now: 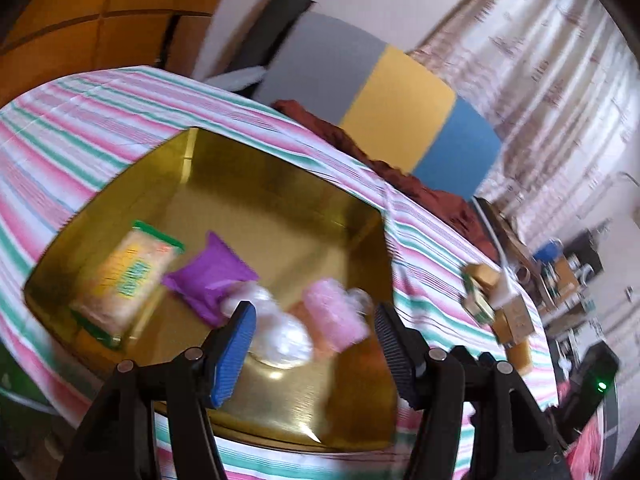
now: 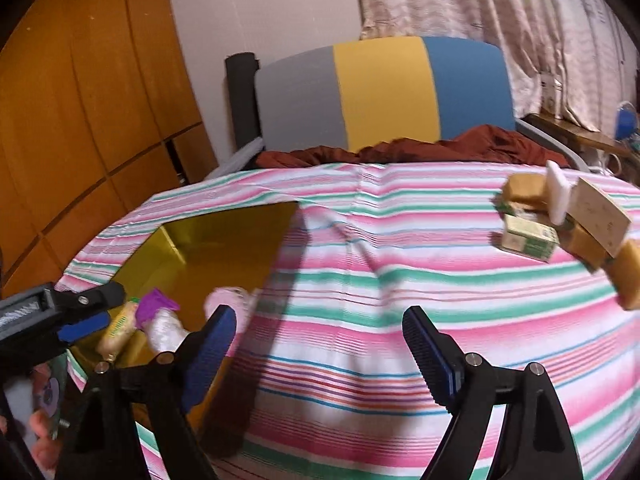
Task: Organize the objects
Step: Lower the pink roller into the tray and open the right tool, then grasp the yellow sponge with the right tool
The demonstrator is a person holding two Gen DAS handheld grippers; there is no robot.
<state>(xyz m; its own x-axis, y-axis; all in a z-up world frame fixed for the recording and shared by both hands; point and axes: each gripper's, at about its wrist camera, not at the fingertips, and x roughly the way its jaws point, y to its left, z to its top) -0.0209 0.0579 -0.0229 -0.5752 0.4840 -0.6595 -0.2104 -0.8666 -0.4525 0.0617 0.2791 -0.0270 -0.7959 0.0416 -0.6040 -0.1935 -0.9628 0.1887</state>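
Observation:
A gold tin box (image 1: 280, 200) sits on the striped sheet (image 1: 80, 128). In it lie a yellow-green packet (image 1: 124, 280), a purple pouch (image 1: 212, 276), a white wrapped item (image 1: 280, 332) and a pink wrapped item (image 1: 336, 316). My left gripper (image 1: 316, 352) is open and empty, just above the box's near side over the white and pink items. My right gripper (image 2: 320, 356) is open and empty over the bare sheet (image 2: 360, 264), right of the box (image 2: 216, 248). A pile of soap bars and small cartons (image 2: 560, 220) lies at the sheet's far right; it also shows in the left wrist view (image 1: 496, 300).
A grey, yellow and blue headboard (image 2: 384, 92) stands behind the bed, with a dark red blanket (image 2: 400, 148) at its foot. An orange wooden wardrobe (image 2: 80, 120) is on the left. Curtains (image 2: 500, 20) and a cluttered side table (image 2: 592, 132) are on the right.

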